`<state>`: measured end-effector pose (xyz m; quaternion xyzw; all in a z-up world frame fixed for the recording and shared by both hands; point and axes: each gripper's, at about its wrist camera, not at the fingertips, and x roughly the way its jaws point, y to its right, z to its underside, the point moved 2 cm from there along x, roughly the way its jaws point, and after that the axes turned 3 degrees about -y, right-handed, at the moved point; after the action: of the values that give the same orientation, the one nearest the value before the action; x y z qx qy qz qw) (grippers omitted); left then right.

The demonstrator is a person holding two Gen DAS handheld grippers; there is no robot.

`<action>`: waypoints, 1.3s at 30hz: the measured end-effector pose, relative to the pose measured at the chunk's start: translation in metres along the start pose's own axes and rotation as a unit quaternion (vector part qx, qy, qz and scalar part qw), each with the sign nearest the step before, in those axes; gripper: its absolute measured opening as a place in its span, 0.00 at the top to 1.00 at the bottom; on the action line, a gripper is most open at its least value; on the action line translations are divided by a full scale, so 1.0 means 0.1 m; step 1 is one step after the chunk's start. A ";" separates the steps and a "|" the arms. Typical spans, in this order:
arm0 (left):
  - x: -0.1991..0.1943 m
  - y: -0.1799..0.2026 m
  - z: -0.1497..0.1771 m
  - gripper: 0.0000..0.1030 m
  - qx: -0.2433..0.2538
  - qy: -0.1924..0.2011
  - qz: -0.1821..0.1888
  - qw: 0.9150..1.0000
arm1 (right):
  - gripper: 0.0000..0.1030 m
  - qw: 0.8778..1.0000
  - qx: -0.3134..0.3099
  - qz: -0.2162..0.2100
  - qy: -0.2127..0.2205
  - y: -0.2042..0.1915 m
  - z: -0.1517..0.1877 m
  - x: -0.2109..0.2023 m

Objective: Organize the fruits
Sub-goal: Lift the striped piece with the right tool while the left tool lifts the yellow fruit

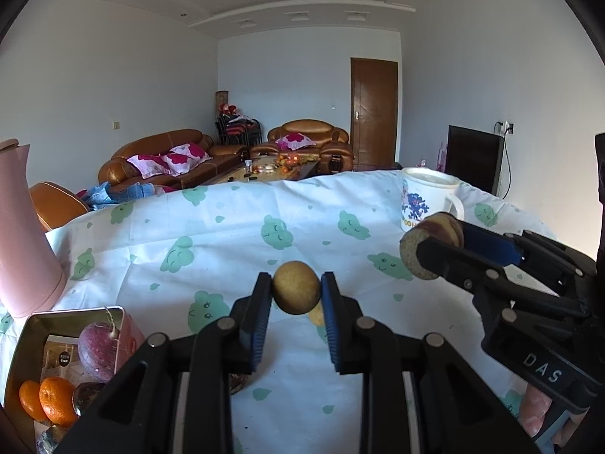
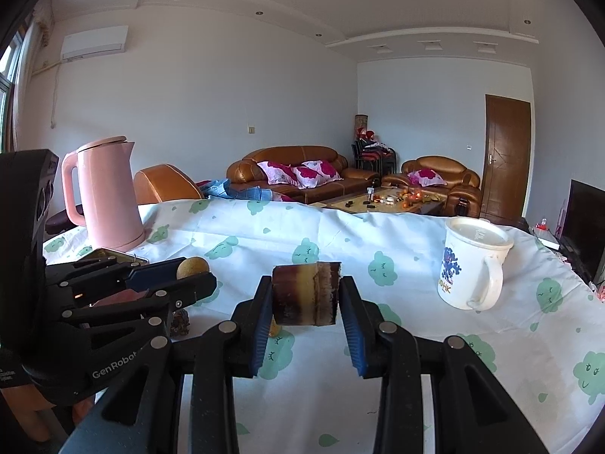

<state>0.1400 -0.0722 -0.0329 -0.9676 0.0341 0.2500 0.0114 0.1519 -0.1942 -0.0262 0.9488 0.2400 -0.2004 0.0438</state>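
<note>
My left gripper (image 1: 296,283) is shut on a small round tan fruit (image 1: 297,291), held above the table. My right gripper (image 2: 305,283) is shut on a short brown sugarcane piece (image 2: 304,295), gripped at its two cut ends. In the left wrist view the right gripper (image 1: 442,238) shows at the right with the sugarcane piece (image 1: 419,253). The right wrist view has the left gripper (image 2: 196,272) at its left with the tan fruit (image 2: 191,266). At lower left an open metal tin (image 1: 22,336) holds two oranges (image 1: 56,399) and a purple-red fruit (image 1: 96,352).
A pink kettle (image 2: 106,196) stands at the table's left, a white lidded mug (image 2: 472,265) at the right. The table wears a white cloth with green prints (image 1: 227,242). A small yellow fruit (image 2: 274,329) and a dark fruit (image 2: 179,321) lie on it near the grippers.
</note>
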 end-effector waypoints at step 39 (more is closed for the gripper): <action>-0.28 -0.02 0.07 0.73 -0.004 0.043 -0.015 0.999 | 0.64 0.999 -0.015 -0.004 0.033 -0.08 0.01 -0.17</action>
<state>0.1124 -0.0683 -0.0249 -0.9778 0.0186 0.2083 0.0096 0.1339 -0.1945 -0.0207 0.9531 0.2483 -0.1657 0.0488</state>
